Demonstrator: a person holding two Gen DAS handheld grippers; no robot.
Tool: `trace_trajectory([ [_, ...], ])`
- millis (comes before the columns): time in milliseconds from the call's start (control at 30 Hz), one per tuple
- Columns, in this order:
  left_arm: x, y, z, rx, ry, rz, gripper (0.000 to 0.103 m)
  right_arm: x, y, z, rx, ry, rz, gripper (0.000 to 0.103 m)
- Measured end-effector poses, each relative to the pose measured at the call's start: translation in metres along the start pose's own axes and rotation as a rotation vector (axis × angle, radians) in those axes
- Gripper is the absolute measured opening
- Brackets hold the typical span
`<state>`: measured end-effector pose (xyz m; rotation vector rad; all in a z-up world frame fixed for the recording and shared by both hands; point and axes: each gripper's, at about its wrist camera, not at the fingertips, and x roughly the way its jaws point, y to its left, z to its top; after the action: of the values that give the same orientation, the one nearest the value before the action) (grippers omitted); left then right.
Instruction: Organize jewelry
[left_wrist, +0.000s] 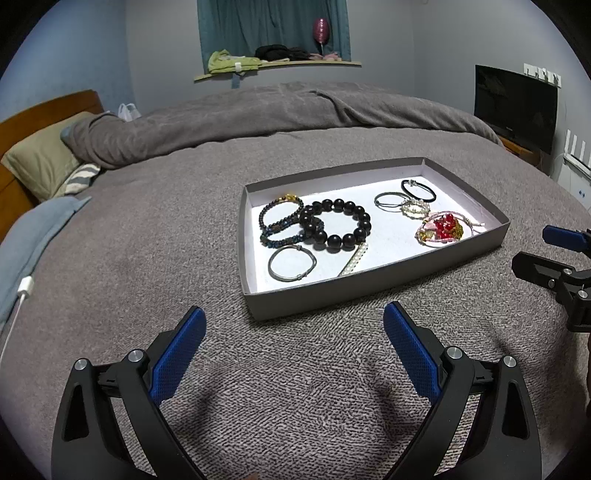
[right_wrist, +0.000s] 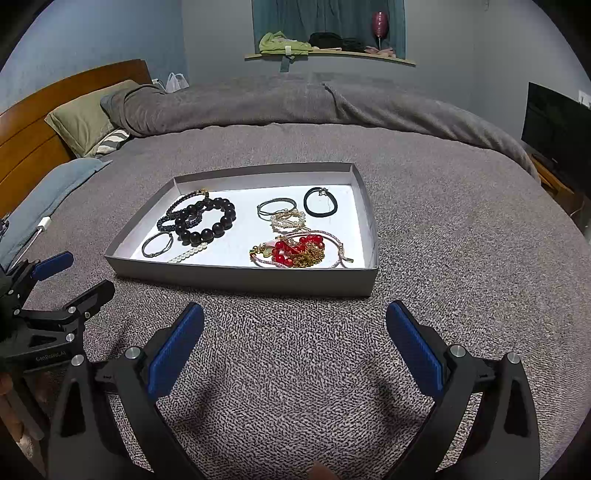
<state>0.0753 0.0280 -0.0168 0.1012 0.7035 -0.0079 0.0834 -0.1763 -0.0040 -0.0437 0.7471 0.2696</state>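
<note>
Bare grey blanket (right_wrist: 295, 369) lies open between both grippers and the shallow grey tray (right_wrist: 240, 277); only its low front wall stands in the way. Inside, white floor shows free down the middle, between the black beaded bracelet (right_wrist: 207, 221) and the red bead tangle (right_wrist: 299, 249).

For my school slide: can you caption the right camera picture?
Open right gripper faces a grey tray of bracelets on a bed.

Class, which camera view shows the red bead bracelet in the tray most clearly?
The right wrist view: the red bead bracelet lies nearer and larger, its beads and gold chain distinct. The left wrist view shows it smaller, off toward the tray's right end.
</note>
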Motion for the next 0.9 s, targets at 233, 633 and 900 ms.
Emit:
trace_trajectory([
  [233,-0.0004,-0.0001,0.0000,0.001,-0.001,0.001,0.096,0.0000,-0.0001,0.0000,0.000,-0.001,-0.001,0.097],
  [633,-0.0001,-0.0004,0.0003,0.001,0.001,-0.001,0.096,-0.0009,-0.0001,0.0002,-0.001,-0.001,-0.003,0.097],
  [900,-0.0003,-0.0012,0.0005,0.004,0.003,0.000,0.096,-0.0002,-0.0023,0.0000,0.003,-0.002,-0.008,0.097],
])
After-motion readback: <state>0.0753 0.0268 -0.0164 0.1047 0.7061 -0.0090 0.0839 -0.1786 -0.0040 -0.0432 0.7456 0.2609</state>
